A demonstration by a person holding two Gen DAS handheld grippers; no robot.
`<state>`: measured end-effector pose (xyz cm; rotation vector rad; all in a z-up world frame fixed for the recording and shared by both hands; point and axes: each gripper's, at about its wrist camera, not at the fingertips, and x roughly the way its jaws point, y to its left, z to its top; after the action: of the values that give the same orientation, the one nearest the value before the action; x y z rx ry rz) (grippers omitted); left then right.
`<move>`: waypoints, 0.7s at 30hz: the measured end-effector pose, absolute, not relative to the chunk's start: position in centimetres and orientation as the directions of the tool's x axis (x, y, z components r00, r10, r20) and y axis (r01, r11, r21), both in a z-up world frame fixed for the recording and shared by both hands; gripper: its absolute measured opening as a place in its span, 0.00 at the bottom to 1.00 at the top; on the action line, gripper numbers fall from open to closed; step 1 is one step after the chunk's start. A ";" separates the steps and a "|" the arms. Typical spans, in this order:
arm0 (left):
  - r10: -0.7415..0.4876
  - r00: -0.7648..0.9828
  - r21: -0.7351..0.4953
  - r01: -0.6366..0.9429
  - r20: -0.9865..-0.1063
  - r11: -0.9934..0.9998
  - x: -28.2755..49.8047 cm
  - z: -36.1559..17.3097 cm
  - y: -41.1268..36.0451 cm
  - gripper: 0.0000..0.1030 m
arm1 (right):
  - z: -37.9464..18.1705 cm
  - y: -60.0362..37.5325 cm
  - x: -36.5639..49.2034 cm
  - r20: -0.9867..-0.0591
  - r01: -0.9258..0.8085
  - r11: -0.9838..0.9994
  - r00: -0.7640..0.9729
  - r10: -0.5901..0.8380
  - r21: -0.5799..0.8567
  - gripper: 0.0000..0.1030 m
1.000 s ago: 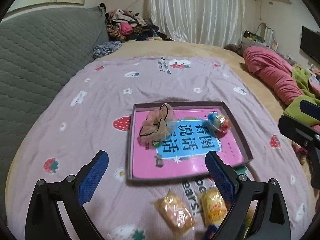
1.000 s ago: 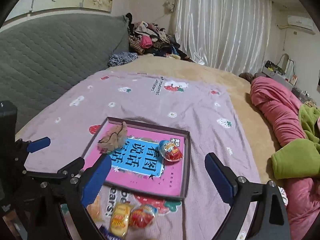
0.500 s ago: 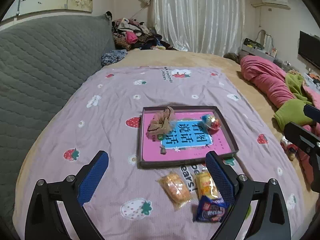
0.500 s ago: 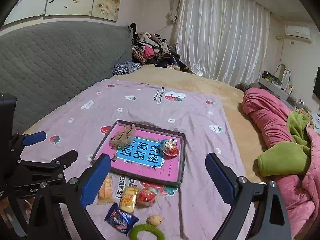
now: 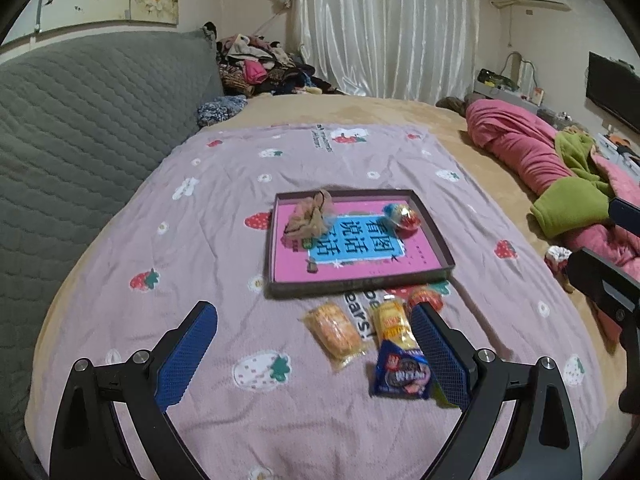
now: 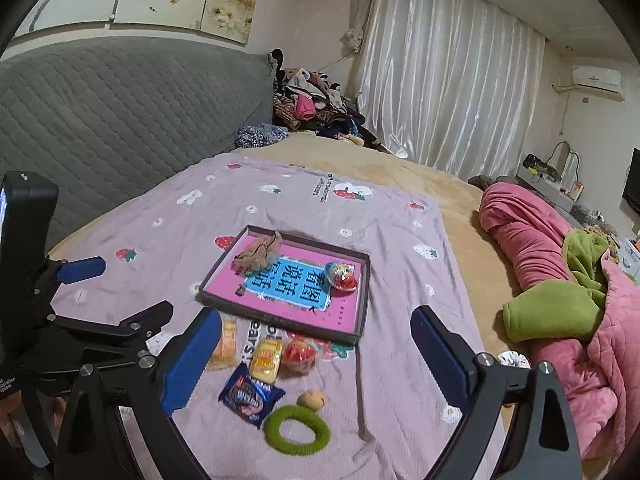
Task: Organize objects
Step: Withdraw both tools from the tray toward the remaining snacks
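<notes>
- Both claws hang spread wide and empty: the left claw [image 5: 314, 354] fills the lower part of its own view, and the right claw [image 6: 316, 362] does the same in the right wrist view, neither touching anything.
- Loose items lie in a cluster on the blanket at lower centre of the right wrist view, just below the tray: an orange snack packet [image 6: 227, 342], a yellow snack packet [image 6: 267, 361], a red wrapped sweet [image 6: 299, 356], a dark blue biscuit packet [image 6: 250, 396], a small brown nut-like lump [image 6: 312, 400] and a green ring [image 6: 297, 429].
- My guess is that they sit here, near the tray's lower edge, as the pile waiting to be sorted, which would explain why both claws hover over them, ready to pick.
- At mid-frame, the shallow tray [image 6: 362, 300] has a pink and blue printed floor and low dark walls.
- Inside it lie a beige scrunchie [image 6: 260, 254] at the upper left corner and a shiny wrapped egg toy [image 6: 340, 275] toward the right, well apart.
- Most of the tray floor is bare, so the task looks barely begun.
- Everything rests on a lilac strawberry blanket [image 5: 224, 184] spread over the bed, with a pink quilt [image 6: 528, 228] at the right edge.
</notes>
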<state>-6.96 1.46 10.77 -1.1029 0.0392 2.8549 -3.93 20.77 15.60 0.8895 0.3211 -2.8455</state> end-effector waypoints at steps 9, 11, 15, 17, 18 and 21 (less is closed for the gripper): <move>0.070 -0.716 0.004 -0.101 -0.694 -0.995 -5.0 9.3 2.9 0.95 | 14.0 21.7 -1.0 -0.585 0.206 -0.968 -0.807 -0.084 -0.145 0.93; 0.073 -0.713 0.002 -0.104 -0.698 -0.995 -4.7 8.8 3.1 0.95 | 13.3 22.0 -0.4 -0.593 0.207 -0.967 -0.802 -0.080 -0.149 0.93; 0.074 -0.701 0.004 -0.109 -0.710 -0.994 -4.4 7.7 3.4 0.95 | 12.0 22.1 0.4 -0.605 0.208 -0.966 -0.793 -0.074 -0.155 0.93; 0.077 -0.694 0.001 -0.112 -0.716 -0.994 -4.3 7.2 3.7 0.95 | 11.3 22.3 0.8 -0.613 0.209 -0.966 -0.787 -0.075 -0.150 0.93; 0.079 -0.693 0.001 -0.114 -0.717 -0.993 -4.1 7.0 3.8 0.95 | 11.0 22.4 0.9 -0.617 0.210 -0.966 -0.783 -0.076 -0.148 0.93; 0.081 -0.689 0.005 -0.122 -0.720 -0.993 -3.8 6.5 4.3 0.95 | 10.0 22.5 1.3 -0.630 0.215 -0.965 -0.773 -0.076 -0.148 0.93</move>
<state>-3.79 4.28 6.48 -1.1849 0.0789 2.7884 1.34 22.51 9.96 0.9813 0.3180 -2.8018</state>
